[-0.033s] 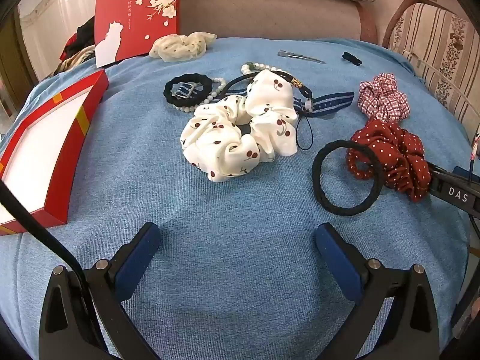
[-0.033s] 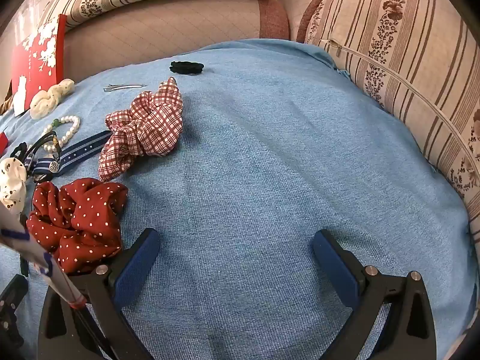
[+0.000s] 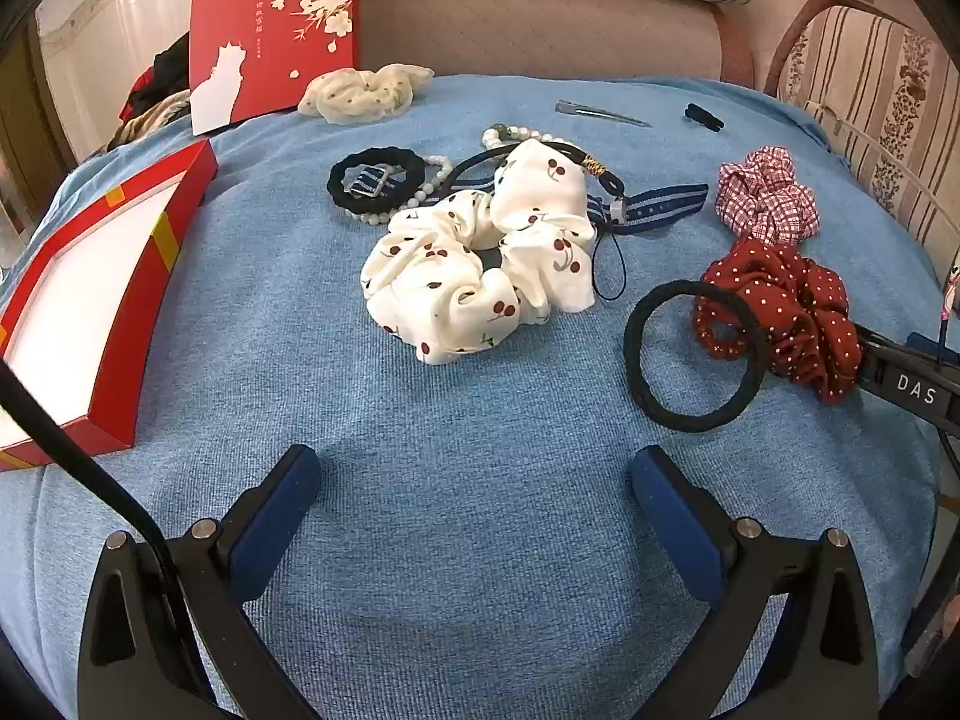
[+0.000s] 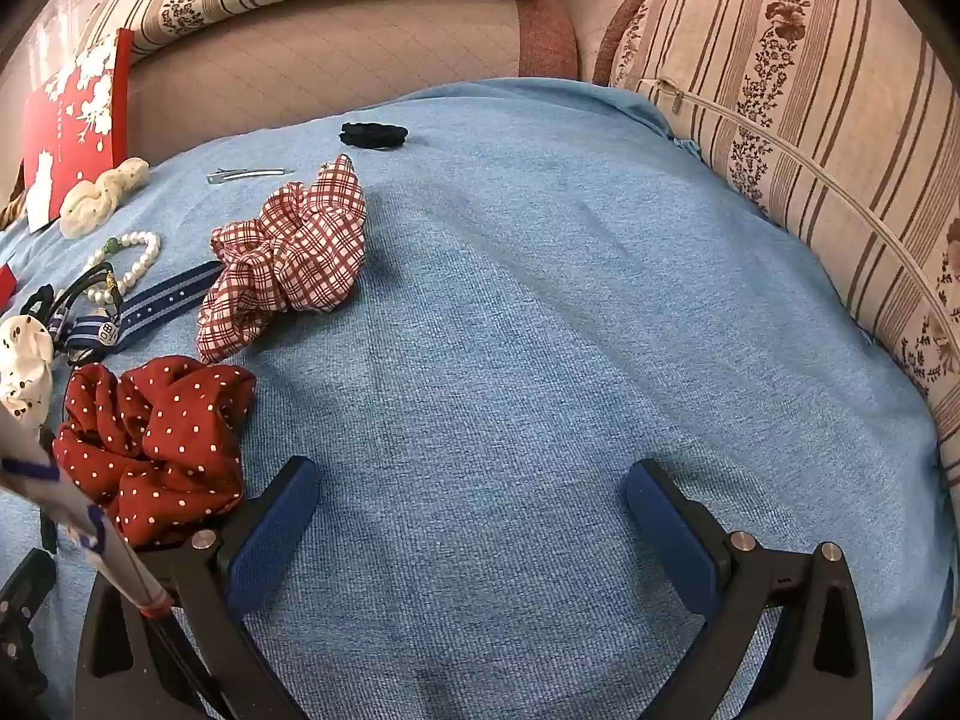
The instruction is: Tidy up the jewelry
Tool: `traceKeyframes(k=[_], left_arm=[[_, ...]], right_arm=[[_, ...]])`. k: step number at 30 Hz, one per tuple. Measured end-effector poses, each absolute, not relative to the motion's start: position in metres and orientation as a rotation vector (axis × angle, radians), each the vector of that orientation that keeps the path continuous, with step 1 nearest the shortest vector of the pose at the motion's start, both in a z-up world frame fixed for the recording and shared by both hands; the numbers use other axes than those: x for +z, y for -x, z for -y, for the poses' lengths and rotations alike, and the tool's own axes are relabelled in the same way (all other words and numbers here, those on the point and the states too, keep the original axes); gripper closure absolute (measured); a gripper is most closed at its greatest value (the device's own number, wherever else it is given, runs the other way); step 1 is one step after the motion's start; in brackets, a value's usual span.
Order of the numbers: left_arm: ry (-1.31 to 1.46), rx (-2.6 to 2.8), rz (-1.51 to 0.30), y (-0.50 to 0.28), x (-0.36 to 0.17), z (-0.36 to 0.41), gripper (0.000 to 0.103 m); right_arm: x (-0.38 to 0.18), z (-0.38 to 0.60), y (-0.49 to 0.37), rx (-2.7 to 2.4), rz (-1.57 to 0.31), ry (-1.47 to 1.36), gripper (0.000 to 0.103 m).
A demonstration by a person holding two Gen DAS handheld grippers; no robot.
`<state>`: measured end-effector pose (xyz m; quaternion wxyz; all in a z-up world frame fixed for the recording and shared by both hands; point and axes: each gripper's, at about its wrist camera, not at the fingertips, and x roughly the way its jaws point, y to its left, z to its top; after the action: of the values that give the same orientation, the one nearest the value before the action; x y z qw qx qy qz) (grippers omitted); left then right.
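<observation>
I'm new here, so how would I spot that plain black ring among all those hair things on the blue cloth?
Start at the blue cloth covering the seat and find the big white cherry-print scrunchie near its middle. To its right lies a dark red polka-dot scrunchie; the plain black hair tie overlaps that scrunchie's left edge. Unlike its ruffled fabric neighbours, it is a thin, smooth, open hoop.

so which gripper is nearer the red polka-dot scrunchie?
Right. The right gripper has the red polka-dot scrunchie beside its left finger, both jaws open. The left gripper sits well short, scrunchie up to its right.
</observation>
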<state>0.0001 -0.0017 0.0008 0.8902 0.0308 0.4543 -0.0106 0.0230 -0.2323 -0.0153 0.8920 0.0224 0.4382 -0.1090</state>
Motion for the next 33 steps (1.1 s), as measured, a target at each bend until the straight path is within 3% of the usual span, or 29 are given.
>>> traceKeyframes(k=[33], left_arm=[[-0.053,-0.029,-0.948,0.0,0.0,-0.001,0.0]], right_arm=[[-0.016,0.232,-0.023,-0.228,-0.908,-0.043,0.0]])
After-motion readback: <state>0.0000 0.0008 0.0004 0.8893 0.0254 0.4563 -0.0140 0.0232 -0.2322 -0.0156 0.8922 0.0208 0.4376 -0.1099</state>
